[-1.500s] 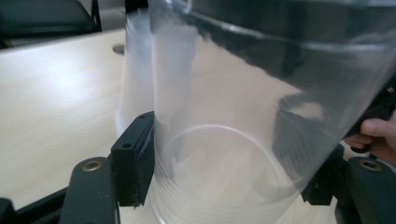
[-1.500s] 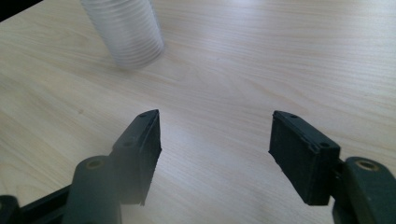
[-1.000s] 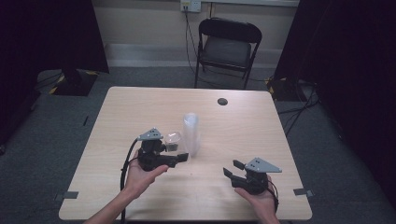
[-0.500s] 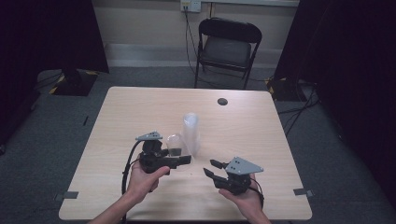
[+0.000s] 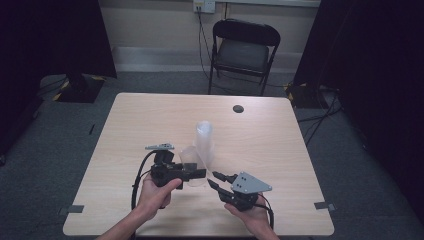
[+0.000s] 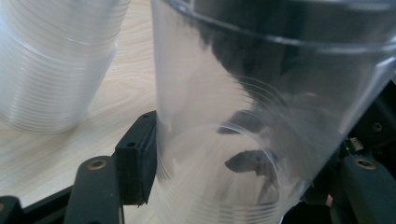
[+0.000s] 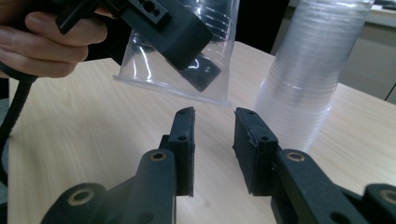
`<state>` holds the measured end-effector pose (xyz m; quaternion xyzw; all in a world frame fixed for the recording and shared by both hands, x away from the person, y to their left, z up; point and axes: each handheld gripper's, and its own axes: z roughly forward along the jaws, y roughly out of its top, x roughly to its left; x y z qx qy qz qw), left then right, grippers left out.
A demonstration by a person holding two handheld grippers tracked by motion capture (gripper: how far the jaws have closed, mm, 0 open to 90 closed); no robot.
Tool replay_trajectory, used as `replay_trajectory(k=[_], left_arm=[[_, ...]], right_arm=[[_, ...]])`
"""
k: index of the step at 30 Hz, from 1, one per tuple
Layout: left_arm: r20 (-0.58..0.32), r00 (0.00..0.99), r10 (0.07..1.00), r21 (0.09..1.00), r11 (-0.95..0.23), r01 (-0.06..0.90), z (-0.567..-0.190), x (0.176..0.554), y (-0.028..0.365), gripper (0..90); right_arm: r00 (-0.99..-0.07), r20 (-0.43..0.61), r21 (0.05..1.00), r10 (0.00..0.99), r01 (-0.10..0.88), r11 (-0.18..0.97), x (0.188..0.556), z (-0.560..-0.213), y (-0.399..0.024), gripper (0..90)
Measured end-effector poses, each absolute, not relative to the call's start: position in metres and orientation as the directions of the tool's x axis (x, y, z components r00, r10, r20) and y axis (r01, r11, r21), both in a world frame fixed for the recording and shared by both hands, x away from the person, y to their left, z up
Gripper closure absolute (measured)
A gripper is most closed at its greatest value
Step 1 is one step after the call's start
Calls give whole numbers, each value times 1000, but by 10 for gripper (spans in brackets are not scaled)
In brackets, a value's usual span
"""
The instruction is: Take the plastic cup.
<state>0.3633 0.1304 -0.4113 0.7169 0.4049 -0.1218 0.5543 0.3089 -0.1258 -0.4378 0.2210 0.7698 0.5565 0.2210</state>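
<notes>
Gripping a single clear cup (image 5: 190,161) just beside the cup stack (image 5: 204,141), the left gripper (image 5: 192,173) has its pads clamped on the cup's wall, holding it tipped above the table (image 5: 140,120). No writing or label can be read on either the cup or the stack. The right gripper (image 5: 216,179) sits near the stack's base — its jaws have just been closing and stand narrow with nothing between them, pointed at the held cup. A small dark disc (image 5: 238,108) lies well beyond the stack, a folding chair (image 5: 244,47) farther off

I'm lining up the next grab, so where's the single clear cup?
In the high view, the single cup sits clamped in the left hand-held gripper, just left of the cup stack.
</notes>
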Motion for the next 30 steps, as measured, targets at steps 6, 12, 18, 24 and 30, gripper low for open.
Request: replay_trajectory(k=[6,12,18,24,30], left_arm=[[-693,601,398,645,-29,763,-417,366,130,357],[-710,587,388,636,-5,772,-417,365,131,357],[-721,587,368,631,-3,776,-415,362,125,357],[-737,579,349,620,9,784,-413,360,121,357],[-753,571,326,603,-4,797,-414,357,115,357]], right_arm=[[-804,-113,963,583,56,264,307,-436,-125,711],[-798,-128,966,589,34,257,307,-436,-123,717],[-788,-140,969,599,16,247,307,-435,-122,716],[-780,-150,971,607,-2,238,308,-435,-121,730],[-772,-160,973,615,-16,232,308,-435,-120,736]])
